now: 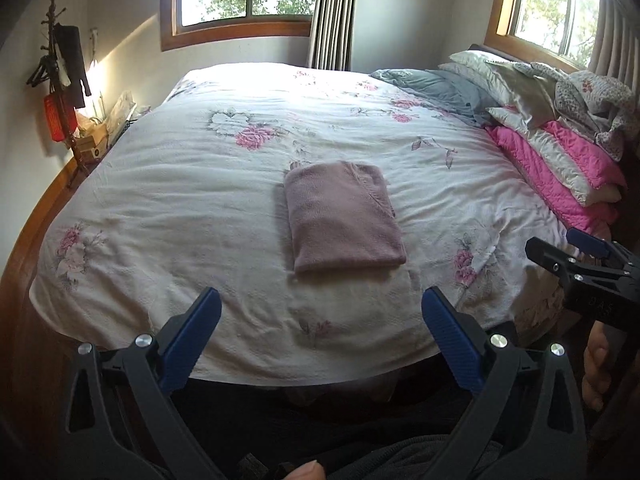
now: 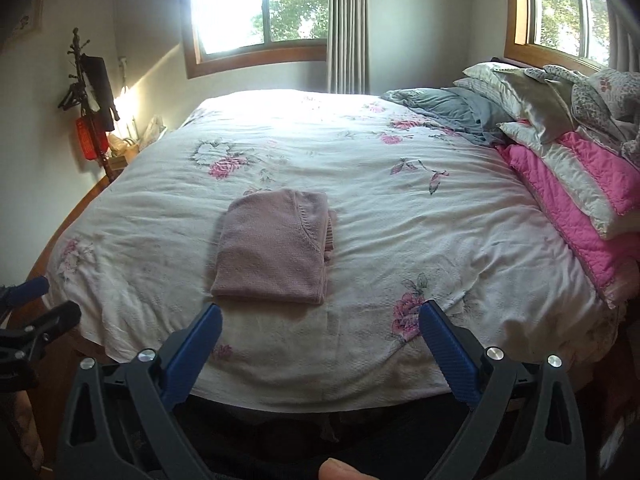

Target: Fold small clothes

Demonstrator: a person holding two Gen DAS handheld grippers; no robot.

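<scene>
A mauve knit garment (image 1: 344,218) (image 2: 276,248) lies folded into a neat rectangle on the white floral bedspread (image 1: 200,184) (image 2: 400,240), near the bed's front edge. My left gripper (image 1: 320,316) hangs open above the front edge of the bed, short of the garment, with nothing between its blue fingers. My right gripper (image 2: 320,328) is open too, just in front of and to the right of the garment, holding nothing. In the left wrist view the right gripper (image 1: 560,248) shows at the right edge, held by a hand (image 1: 596,364).
Pink and white quilts (image 1: 560,168) (image 2: 580,208) and pillows (image 1: 492,72) are piled at the bed's right side beside a grey blanket (image 2: 448,110). A coat stand (image 1: 60,80) and a cluttered bedside table (image 1: 96,136) stand at the left wall. Two windows lie beyond.
</scene>
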